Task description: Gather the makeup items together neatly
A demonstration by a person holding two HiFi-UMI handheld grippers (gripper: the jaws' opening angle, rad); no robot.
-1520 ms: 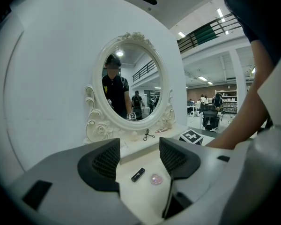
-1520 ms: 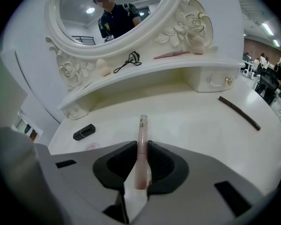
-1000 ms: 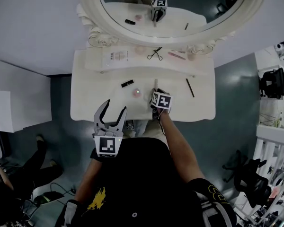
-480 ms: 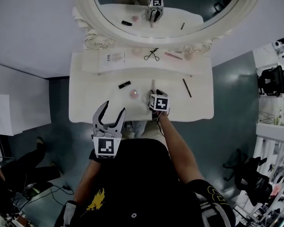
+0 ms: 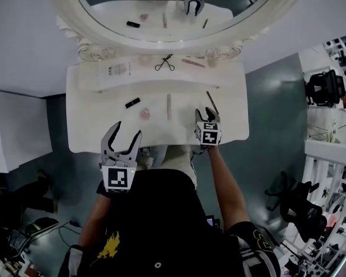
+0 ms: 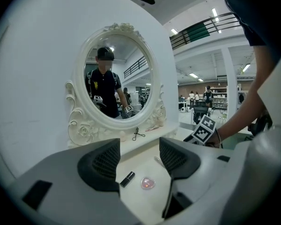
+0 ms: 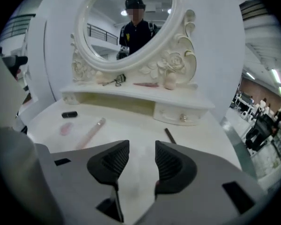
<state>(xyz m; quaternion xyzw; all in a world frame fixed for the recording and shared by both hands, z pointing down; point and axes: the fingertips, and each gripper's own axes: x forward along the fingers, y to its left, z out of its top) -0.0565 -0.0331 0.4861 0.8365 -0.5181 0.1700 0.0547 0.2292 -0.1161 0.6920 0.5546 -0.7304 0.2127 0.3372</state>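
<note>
Four items lie spread across the tabletop (image 5: 92, 120): black lipstick (image 5: 132, 103), pink heart compact (image 5: 144, 113), pink stick (image 5: 169, 106), dark pencil (image 5: 212, 101). Lipstick and compact sit close together, the stick is near them, and the pencil is off alone on the right, so I'd say gathering's barely begun. Eyelash curler (image 5: 165, 63) etc. wait on the upper shelf. My right tongs (image 7: 140, 153) are opening w/ nothing between them; the pencil lies just ahead, slightly right, not touching. My left tongs (image 6: 138, 156) are spread apart and empty, held back at the near edge, w/ lipstick and compact ahead of the gap.
</note>
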